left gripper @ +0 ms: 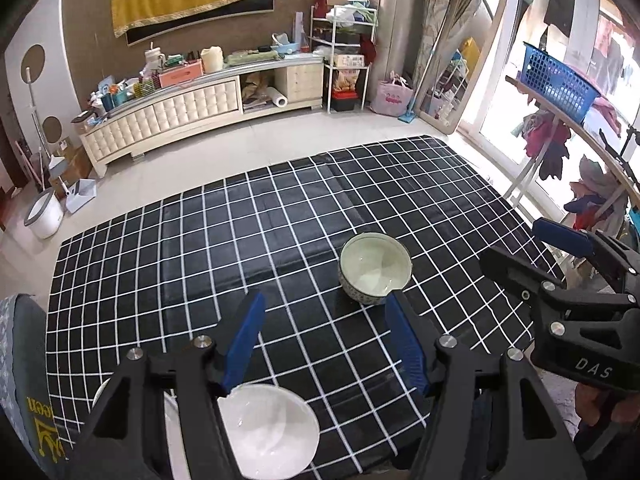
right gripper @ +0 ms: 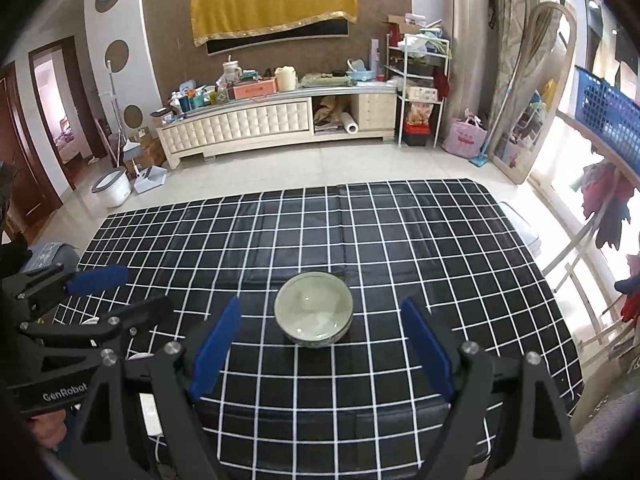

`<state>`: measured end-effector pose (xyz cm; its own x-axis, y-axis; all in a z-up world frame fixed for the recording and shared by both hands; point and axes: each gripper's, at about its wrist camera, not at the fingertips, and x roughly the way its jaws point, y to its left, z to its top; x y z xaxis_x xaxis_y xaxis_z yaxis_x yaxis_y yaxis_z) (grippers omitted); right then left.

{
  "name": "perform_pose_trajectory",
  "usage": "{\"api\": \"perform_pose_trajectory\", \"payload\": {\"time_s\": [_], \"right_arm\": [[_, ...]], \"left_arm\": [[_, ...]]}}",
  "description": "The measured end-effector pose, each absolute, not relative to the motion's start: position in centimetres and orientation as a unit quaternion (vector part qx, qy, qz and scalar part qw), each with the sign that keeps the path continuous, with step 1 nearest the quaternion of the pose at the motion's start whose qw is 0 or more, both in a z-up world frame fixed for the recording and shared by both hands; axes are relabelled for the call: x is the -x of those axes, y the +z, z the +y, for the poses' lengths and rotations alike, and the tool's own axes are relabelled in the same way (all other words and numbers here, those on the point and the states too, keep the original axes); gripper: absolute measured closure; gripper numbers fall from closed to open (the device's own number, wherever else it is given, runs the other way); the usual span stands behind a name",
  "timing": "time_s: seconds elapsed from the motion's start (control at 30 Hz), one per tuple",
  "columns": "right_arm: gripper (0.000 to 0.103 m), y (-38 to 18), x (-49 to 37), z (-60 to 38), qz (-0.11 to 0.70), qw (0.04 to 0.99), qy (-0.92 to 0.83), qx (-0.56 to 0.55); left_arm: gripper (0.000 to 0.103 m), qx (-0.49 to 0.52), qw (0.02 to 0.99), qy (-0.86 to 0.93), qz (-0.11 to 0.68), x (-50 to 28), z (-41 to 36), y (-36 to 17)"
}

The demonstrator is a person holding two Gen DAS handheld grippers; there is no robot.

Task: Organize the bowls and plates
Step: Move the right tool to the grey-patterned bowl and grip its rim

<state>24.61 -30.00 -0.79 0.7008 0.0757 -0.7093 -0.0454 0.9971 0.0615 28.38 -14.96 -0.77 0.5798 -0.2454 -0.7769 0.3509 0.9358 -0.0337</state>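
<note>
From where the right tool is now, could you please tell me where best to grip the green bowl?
Probably by its rim: the green bowl sits upright and empty, too wide to straddle. The open right tool could come from the near side, one finger inside the wall, one outside.

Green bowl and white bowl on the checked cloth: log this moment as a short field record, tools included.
surface: black checked tablecloth
green bowl: upright, empty, mid-table
white bowl: upright, near table edge, partly hidden beneath the left tool's fingers
left tool: open, holding nothing, above the white bowl
right tool: open, holding nothing, lined up on the green bowl but short of it
contact: neither tool touches the green bowl
stacking: bowls apart, not nested
</note>
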Motion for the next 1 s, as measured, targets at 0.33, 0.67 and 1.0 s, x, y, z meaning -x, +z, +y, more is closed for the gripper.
{"api": "perform_pose_trajectory", "payload": {"time_s": [0.33, 0.67, 1.0], "right_arm": [[0.018, -4.7, -28.9, -32.6, 0.428, 0.903, 0.025, -0.037], [0.018, -9.5, -32.7, -33.4, 0.473, 0.879, 0.023, -0.052], [0.04, -13.1, -34.6, -33.5, 0.503, 0.862, 0.032, -0.059]], "left_arm": [[0.042, -0.079, 0.869, -0.169, 0.458, -33.4, -18.6, -3.4], [0.043, -0.099, 0.849, -0.156, 0.495, -37.9, -20.3, -7.4], [0.055, -0.099, 0.813, -0.16, 0.551, -41.0, -21.4, -13.0]]}}
